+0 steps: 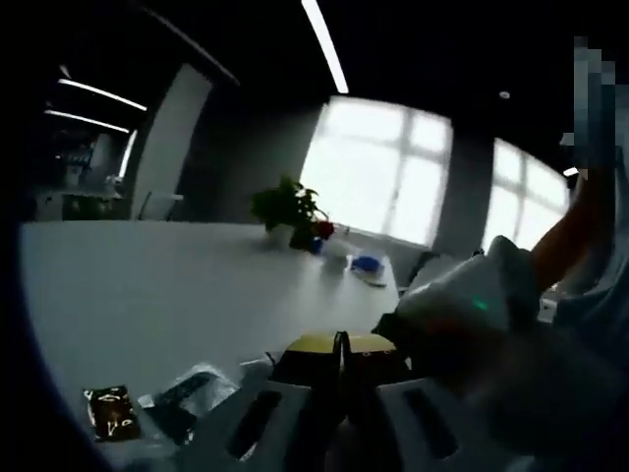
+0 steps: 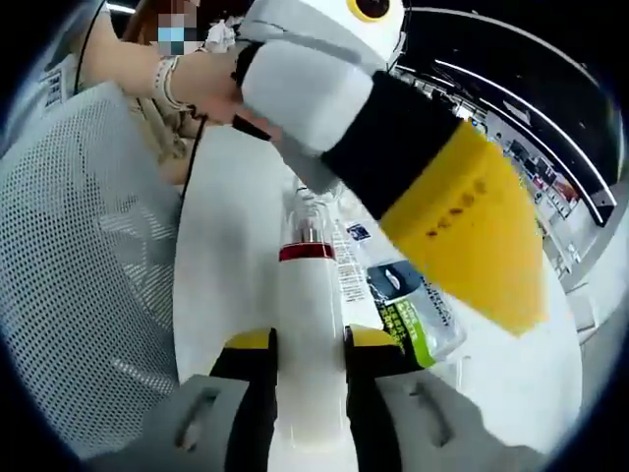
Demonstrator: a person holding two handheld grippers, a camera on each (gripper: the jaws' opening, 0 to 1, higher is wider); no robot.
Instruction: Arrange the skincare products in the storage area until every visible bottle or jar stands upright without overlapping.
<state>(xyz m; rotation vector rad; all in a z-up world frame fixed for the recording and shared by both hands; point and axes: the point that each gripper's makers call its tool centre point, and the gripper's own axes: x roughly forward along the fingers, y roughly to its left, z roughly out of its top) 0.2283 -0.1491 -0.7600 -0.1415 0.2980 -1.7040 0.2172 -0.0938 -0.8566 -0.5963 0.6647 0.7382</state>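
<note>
Bottle [image 2: 309,334], white with a red band, sits clamped between the right gripper [image 2: 309,369] jaws; left gripper [image 1: 341,369] jaws are pressed together, empty. Stand it upright clear of the sachets [image 2: 413,310] at two o'clock; release only once steady.

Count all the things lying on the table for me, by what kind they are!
Bottles: 1, the white bottle in the right gripper
Packets: 3, green packet, brown sachet, dark packet
Potted plants: 1
Total: 5

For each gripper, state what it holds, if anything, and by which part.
Right gripper: shut on the white bottle, gripping its body below the red band. Left gripper: jaws together, nothing held.
</note>
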